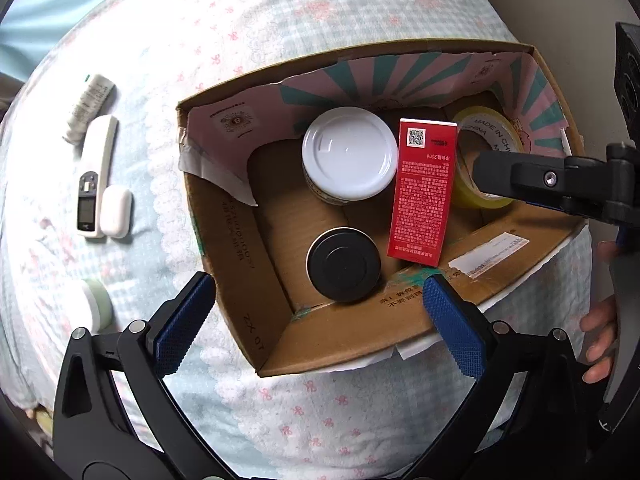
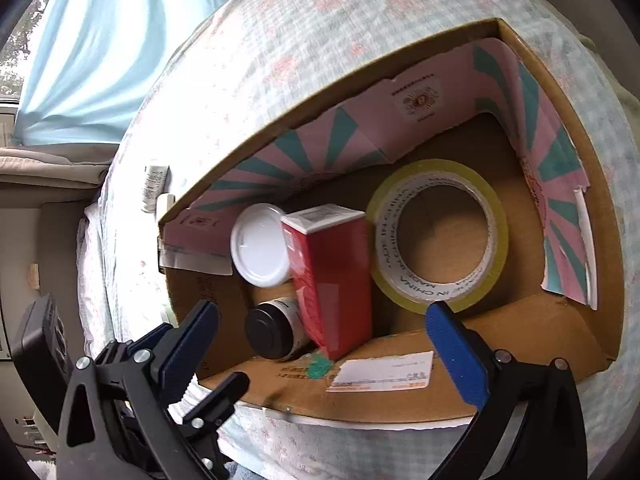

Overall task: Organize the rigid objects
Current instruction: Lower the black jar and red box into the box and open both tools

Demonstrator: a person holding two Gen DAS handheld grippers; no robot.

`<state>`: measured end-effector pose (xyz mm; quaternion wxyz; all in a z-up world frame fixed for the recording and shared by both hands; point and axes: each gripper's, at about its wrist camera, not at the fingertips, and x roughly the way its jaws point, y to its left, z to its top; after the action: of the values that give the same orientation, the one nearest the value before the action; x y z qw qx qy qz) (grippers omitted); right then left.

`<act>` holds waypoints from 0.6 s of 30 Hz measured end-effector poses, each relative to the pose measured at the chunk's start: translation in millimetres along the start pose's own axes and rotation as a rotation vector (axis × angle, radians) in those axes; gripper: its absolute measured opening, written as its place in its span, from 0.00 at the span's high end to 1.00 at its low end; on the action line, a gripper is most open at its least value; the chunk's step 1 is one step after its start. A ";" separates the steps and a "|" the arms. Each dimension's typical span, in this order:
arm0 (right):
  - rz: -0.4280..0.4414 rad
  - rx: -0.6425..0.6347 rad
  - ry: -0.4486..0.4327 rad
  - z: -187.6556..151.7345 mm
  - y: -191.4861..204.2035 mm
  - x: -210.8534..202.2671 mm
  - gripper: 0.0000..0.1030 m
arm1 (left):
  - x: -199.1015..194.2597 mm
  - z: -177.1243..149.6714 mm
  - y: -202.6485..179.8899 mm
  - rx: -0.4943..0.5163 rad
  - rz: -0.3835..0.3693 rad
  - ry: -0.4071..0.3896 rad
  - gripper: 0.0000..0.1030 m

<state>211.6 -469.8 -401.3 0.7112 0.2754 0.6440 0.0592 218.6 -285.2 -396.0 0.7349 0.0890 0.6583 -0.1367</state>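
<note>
An open cardboard box [image 1: 320, 336] [image 2: 400, 400] lies on the bed. Inside stand a white-lidded jar [image 1: 349, 152] [image 2: 261, 245], a black-lidded jar [image 1: 343, 264] [image 2: 269, 334], a red carton [image 1: 423, 192] [image 2: 336, 280] and a roll of yellow tape [image 1: 490, 136] [image 2: 438, 236]. My left gripper [image 1: 316, 316] is open and empty above the box's near wall. My right gripper [image 2: 320, 344] is open and empty over the box; one of its fingers [image 1: 520, 176] reaches in over the tape in the left wrist view.
On the floral bedcover [image 1: 280, 20] left of the box lie a white tube [image 1: 89, 108] [image 2: 154, 186], a white remote [image 1: 96, 176], a small white case [image 1: 116, 211] and a pale green jar [image 1: 96, 308]. A light blue curtain [image 2: 100, 60] hangs behind.
</note>
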 end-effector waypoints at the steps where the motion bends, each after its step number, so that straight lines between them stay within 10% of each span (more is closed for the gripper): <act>1: -0.002 0.001 -0.004 0.5 -0.2 -1.3 0.00 | -0.5 -0.3 2.8 -0.008 -0.003 -0.003 0.00; 18: -0.058 -0.053 -0.126 -19.3 23.9 -50.7 0.00 | -55.2 -10.0 6.3 -0.018 -0.030 -0.113 0.00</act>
<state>191.5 -465.8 -345.7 0.7589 0.2410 0.6038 0.0383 205.8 -271.5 -342.7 0.7696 0.0644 0.6182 -0.1465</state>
